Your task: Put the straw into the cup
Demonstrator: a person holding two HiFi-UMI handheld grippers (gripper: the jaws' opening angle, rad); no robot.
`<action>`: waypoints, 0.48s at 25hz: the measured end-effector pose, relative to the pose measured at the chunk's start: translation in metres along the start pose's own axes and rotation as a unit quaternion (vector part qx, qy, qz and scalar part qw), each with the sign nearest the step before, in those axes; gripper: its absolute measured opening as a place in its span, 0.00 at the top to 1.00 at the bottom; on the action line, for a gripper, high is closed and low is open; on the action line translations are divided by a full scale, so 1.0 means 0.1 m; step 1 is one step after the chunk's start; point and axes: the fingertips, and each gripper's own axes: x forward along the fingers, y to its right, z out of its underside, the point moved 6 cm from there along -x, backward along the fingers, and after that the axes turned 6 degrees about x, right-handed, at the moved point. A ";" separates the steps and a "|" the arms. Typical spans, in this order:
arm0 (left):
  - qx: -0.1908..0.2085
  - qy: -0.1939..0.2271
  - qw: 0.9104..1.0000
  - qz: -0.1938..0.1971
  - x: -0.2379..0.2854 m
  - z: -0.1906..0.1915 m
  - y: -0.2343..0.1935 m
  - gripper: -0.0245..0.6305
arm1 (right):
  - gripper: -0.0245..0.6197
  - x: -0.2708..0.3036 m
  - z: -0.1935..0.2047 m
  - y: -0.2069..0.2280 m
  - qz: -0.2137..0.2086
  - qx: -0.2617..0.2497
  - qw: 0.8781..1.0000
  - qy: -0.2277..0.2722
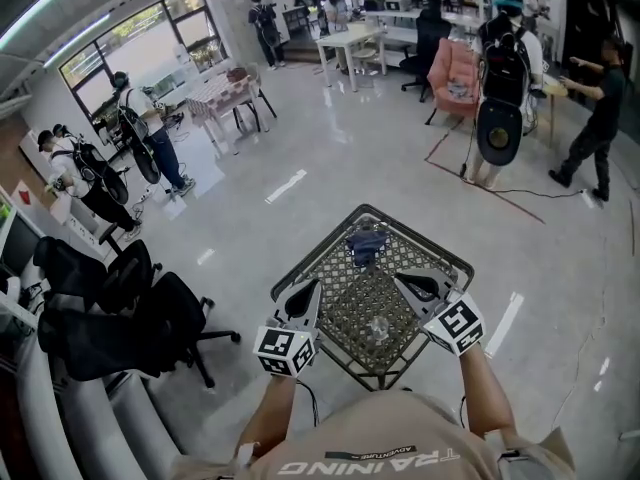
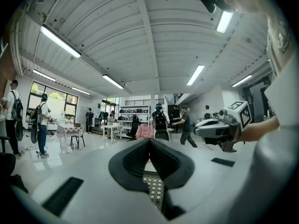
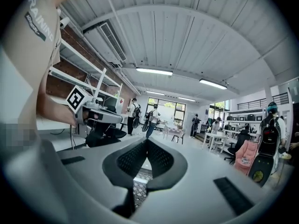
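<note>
A small square table with a patterned mesh top stands in front of me. A small clear object, perhaps the cup, sits on its near half, and a blue bundle lies at its far edge. I cannot make out a straw. My left gripper hovers over the table's left side, shut and holding nothing. My right gripper hovers over the right side, likewise shut and holding nothing. In the left gripper view the left gripper has its jaws meeting at the tip. The right gripper view shows the right gripper the same way.
Black office chairs stand close on the left. Several people with backpacks stand around the glossy floor, one beyond the table to the right. White tables and a pink chair are far back.
</note>
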 end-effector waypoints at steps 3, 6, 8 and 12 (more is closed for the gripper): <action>0.002 0.001 1.000 0.003 0.01 -0.02 0.07 0.94 | 0.94 -0.07 0.05 0.00 -0.001 -0.001 1.000 0.000; 0.003 0.007 1.000 -0.002 0.00 -0.01 0.01 0.94 | 0.94 -0.01 0.05 -0.01 -0.001 -0.001 1.000 0.006; 0.004 0.011 1.000 -0.005 0.00 0.02 -0.07 0.94 | 0.94 0.07 0.06 -0.01 -0.003 -0.003 1.000 0.007; 0.003 0.018 1.000 -0.011 0.06 0.02 -0.20 0.94 | 0.94 0.17 0.04 0.04 -0.008 -0.007 1.000 0.012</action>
